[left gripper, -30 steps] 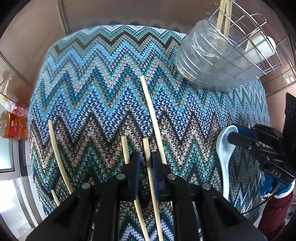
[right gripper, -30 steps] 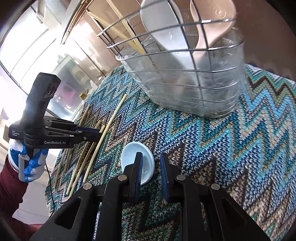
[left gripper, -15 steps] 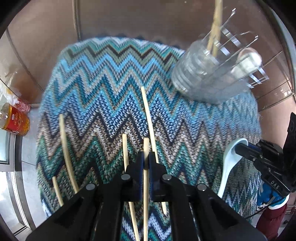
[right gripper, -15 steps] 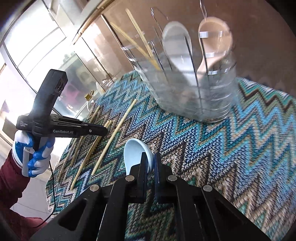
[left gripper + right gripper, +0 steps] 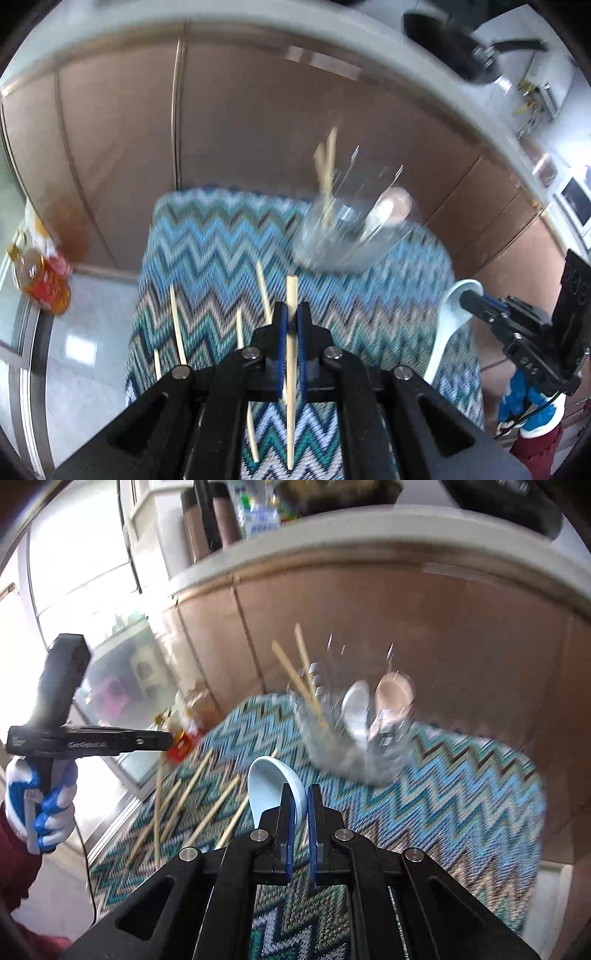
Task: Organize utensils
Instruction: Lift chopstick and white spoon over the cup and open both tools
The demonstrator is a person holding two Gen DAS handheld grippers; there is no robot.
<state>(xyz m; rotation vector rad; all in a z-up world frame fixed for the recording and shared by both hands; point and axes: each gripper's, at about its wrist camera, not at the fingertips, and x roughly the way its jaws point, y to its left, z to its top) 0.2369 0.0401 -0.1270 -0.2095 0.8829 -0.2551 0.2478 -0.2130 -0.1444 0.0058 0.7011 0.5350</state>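
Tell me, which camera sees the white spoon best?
The left wrist view: it shows the whole spoon, bowl to handle, pinched in the right gripper. The right wrist view shows only its bowl; its own fingers hide the handle.

**Zigzag cloth, chopsticks and a holder**

A table draped in a blue-and-teal zigzag knitted cloth [image 5: 207,258] carries several loose wooden chopsticks [image 5: 176,325] near its front left. At the far right stands a clear utensil holder [image 5: 343,240], blurred, seemingly with chopsticks and spoons inside.

Left gripper [image 5: 290,320] clamps a pale wooden chopstick [image 5: 291,373] above the zigzag-patterned knitted cloth [image 5: 221,251]; blurred clear utensil basket [image 5: 343,240] beyond.
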